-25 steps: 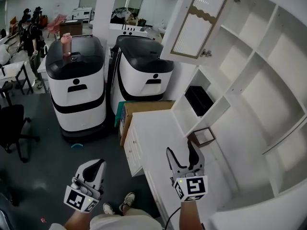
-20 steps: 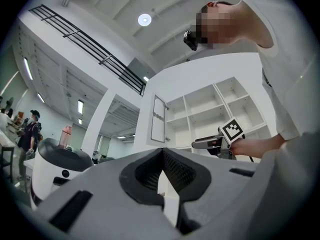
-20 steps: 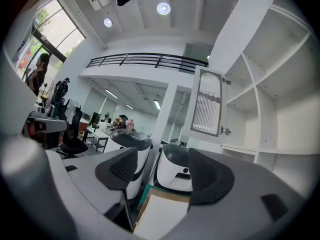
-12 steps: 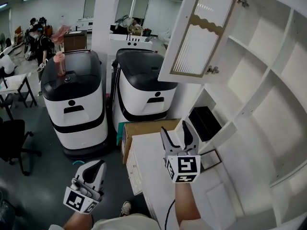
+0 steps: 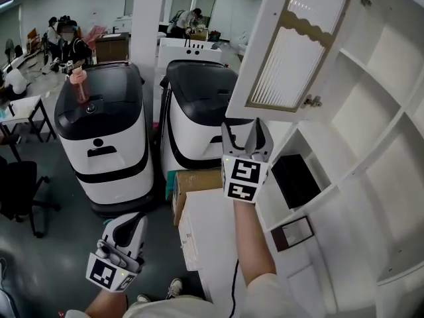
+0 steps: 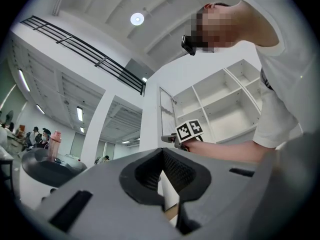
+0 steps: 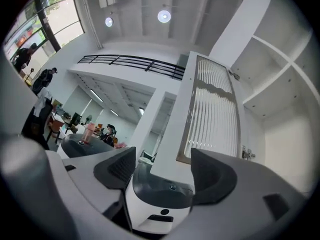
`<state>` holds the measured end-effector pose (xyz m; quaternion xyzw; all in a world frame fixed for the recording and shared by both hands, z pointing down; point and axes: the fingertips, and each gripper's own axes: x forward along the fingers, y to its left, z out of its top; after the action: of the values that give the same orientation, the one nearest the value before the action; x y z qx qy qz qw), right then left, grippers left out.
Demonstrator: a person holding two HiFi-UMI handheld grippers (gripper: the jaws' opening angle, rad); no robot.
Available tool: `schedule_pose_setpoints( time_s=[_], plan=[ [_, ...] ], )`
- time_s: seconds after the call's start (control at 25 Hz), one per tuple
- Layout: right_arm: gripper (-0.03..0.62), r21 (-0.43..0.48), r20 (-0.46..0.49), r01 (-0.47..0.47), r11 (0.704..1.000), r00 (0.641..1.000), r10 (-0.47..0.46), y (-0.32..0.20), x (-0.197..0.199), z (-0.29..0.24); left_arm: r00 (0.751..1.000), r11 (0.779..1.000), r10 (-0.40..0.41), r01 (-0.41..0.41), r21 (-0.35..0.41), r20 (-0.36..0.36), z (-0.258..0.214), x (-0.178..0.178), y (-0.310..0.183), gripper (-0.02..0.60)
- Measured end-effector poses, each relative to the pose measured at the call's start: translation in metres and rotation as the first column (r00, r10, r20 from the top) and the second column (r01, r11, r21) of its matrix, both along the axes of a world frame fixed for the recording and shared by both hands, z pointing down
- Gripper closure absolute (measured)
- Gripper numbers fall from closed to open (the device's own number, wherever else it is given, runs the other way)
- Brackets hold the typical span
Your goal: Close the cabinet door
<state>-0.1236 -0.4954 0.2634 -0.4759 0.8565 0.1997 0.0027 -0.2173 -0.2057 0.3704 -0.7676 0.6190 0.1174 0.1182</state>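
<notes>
White shelving [image 5: 371,111]; right gripper [image 5: 244,124] higher, nearer cabinet door [image 5: 291,52].

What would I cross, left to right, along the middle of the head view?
Black office chair → first white machine → second white machine → right gripper → black box on the shelf → white shelving.

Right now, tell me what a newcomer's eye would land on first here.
The open cabinet door juts out from the white shelf unit, top right in the head view, with the right claw open and empty just below it. Left of them, two white-and-black machines stand on the floor.
</notes>
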Motion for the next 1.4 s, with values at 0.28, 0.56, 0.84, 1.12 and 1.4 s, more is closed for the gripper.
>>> schedule_pose_setpoints(
  time_s=[0.28, 0.56, 0.84, 1.12, 1.4],
  plan=[
    [0.252, 0.024, -0.033, -0.103, 0.994, 0.994, 0.104, -0.054, -0.028, -0.026, 1.0, 1.0, -0.02, 0.02, -0.001, -0.004, -0.005, -0.022, 0.001, 0.578],
    [0.22, 0.048, -0.062, -0.19, 0.981, 0.979, 0.192, -0.077, -0.039, -0.036, 0.999, 0.999, -0.044, 0.044, -0.02, 0.013, -0.007, -0.041, 0.013, 0.578],
    [0.199, 0.05, -0.026, -0.278, 0.959, 0.96, 0.279, -0.094, -0.03, -0.052, 0.997, 0.997, -0.077, 0.077, -0.017, 0.033, -0.014, -0.057, 0.028, 0.578],
    [0.194, 0.041, -0.008, -0.314, 0.948, 0.949, 0.315, -0.101, -0.03, -0.056, 0.996, 0.996, -0.087, 0.088, -0.023, 0.025, -0.009, -0.062, 0.033, 0.578],
    [0.195, 0.049, 0.0, -0.314, 0.948, 0.949, 0.314, -0.098, -0.03, -0.056, 0.994, 0.994, -0.113, 0.113, -0.01, 0.006, -0.009, -0.073, 0.041, 0.578]
  ],
)
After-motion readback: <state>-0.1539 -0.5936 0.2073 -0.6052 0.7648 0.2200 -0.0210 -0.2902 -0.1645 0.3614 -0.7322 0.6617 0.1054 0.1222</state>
